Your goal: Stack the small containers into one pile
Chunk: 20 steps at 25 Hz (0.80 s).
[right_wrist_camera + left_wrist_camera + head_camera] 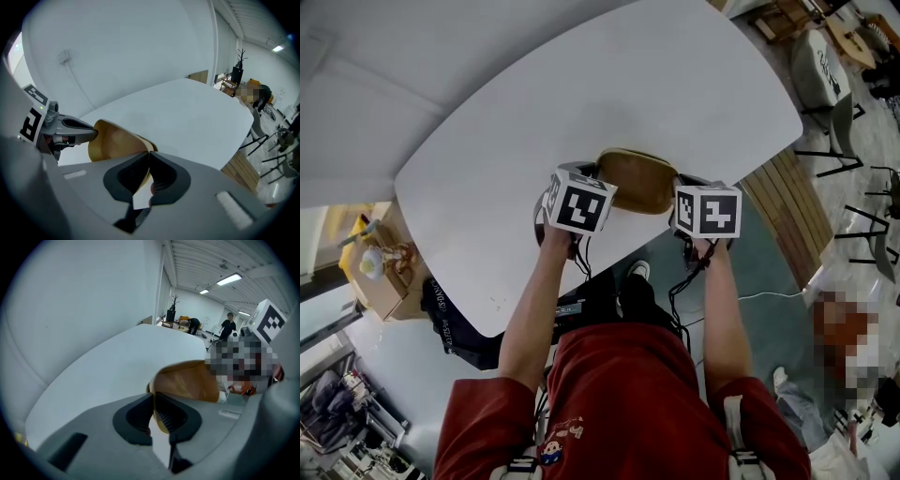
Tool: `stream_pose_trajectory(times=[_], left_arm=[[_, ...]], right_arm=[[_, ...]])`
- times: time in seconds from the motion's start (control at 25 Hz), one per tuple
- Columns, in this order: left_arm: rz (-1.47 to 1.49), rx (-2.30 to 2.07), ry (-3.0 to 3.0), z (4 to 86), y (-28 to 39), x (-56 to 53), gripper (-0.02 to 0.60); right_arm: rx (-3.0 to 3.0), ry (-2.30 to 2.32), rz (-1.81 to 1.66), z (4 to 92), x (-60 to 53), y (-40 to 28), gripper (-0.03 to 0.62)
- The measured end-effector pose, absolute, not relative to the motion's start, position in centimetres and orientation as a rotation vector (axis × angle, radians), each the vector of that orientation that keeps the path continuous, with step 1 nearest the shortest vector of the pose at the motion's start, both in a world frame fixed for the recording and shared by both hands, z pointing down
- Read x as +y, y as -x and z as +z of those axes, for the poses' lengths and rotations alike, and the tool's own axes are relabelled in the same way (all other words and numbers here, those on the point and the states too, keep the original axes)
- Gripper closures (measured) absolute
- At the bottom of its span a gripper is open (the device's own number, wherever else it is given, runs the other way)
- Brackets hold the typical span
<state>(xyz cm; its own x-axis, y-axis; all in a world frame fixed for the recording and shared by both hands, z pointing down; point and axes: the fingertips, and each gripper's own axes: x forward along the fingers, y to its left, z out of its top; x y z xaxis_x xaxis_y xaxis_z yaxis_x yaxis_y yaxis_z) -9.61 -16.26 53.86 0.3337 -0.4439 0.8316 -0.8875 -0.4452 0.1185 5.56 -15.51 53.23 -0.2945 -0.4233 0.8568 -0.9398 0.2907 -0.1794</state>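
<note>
A brown, shallow container with rounded corners is held between both grippers at the near edge of the white table. My left gripper is shut on its left rim. My right gripper is shut on its right rim. In the left gripper view the pads pinch the thin brown wall of the container. The right gripper view shows the same on the other side, with the jaws closed on the container and the left gripper opposite. Whether other containers are nested inside it I cannot tell.
A slatted wooden bench and dark chairs stand right of the table. A cardboard box with clutter and a black bag sit on the floor at left. People stand far off in the room.
</note>
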Motion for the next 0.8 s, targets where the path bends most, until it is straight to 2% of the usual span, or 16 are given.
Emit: stream_pose_trajectory(times=[0.6,0.8], left_arm=[[1.069,-1.054,-1.984,56.3,8.5,-15.7,0.551],[1.092,-1.123,-2.017,56.9,9.0,-15.9,0.535]], right_arm=[[-1.776,-1.18,0.97,55.7,-15.0,-6.4,0.577],[-1.815,-1.224,0.871,56.2,-15.2,-6.0,0.541]])
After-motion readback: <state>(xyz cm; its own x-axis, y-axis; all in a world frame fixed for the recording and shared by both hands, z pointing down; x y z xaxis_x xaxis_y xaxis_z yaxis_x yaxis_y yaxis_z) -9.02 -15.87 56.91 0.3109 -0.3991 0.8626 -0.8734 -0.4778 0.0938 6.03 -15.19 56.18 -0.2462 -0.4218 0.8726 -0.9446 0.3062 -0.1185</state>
